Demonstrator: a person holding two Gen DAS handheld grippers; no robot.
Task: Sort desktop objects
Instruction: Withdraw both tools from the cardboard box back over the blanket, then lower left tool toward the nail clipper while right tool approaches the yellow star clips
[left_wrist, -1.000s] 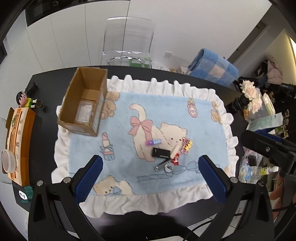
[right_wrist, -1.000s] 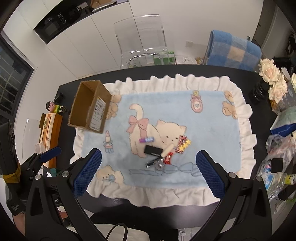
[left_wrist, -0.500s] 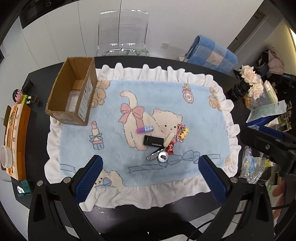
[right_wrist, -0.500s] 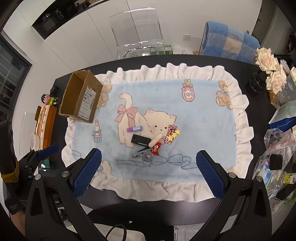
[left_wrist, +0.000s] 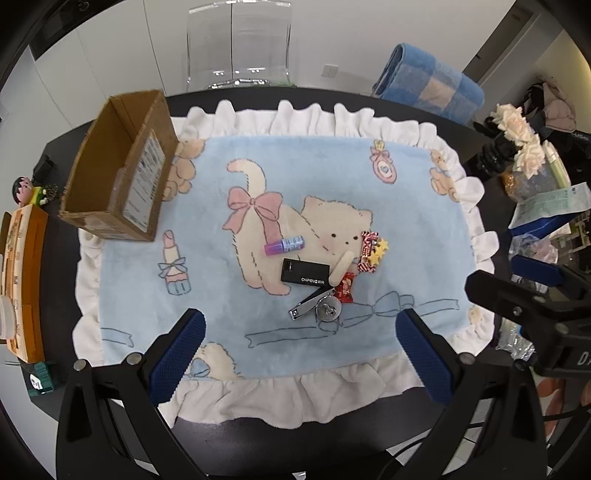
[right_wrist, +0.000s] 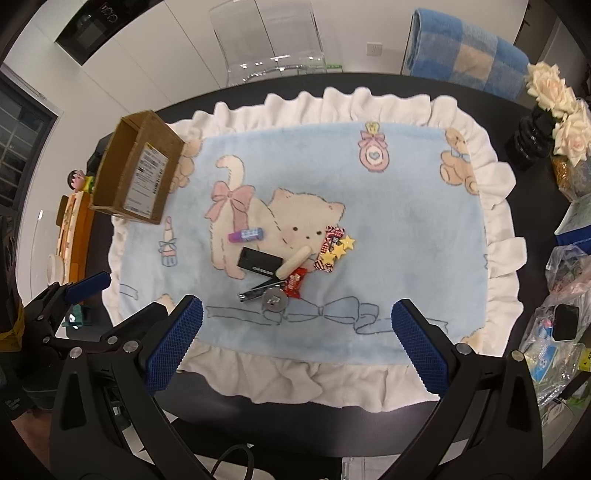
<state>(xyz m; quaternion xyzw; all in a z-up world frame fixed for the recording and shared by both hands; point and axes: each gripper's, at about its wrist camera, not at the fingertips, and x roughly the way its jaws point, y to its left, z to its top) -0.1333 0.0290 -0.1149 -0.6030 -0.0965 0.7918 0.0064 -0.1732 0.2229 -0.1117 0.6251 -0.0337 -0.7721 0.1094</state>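
On a blue cat-print mat (left_wrist: 413, 206) (right_wrist: 417, 225) lies a small pile: a purple tube (left_wrist: 284, 245) (right_wrist: 246, 235), a black box (left_wrist: 305, 276) (right_wrist: 259, 261), a cream stick (left_wrist: 341, 268) (right_wrist: 293, 262), red candy wrappers (left_wrist: 345, 288) (right_wrist: 295, 283), star clips (left_wrist: 377, 251) (right_wrist: 341, 248), a nail clipper (left_wrist: 310, 303) (right_wrist: 258, 290) and a round metal piece (left_wrist: 328, 308) (right_wrist: 273, 300). An open cardboard box (left_wrist: 118, 173) (right_wrist: 138, 168) stands at the mat's left edge. My left gripper (left_wrist: 301, 358) and right gripper (right_wrist: 293, 343) both hover open above the mat's near edge, holding nothing.
The mat covers a black table (left_wrist: 314, 439). An orange wooden organiser (left_wrist: 22, 284) and a small figurine (left_wrist: 27, 190) sit on the left. White roses in a dark vase (right_wrist: 554, 107), paper and plastic bags (right_wrist: 561, 291) crowd the right. A clear chair (left_wrist: 238, 44) and a blue checked towel (right_wrist: 465, 55) stand behind.
Both grippers have drawn back and up from the mat, so the pile and the cardboard box appear farther away. Nothing on the mat has moved.
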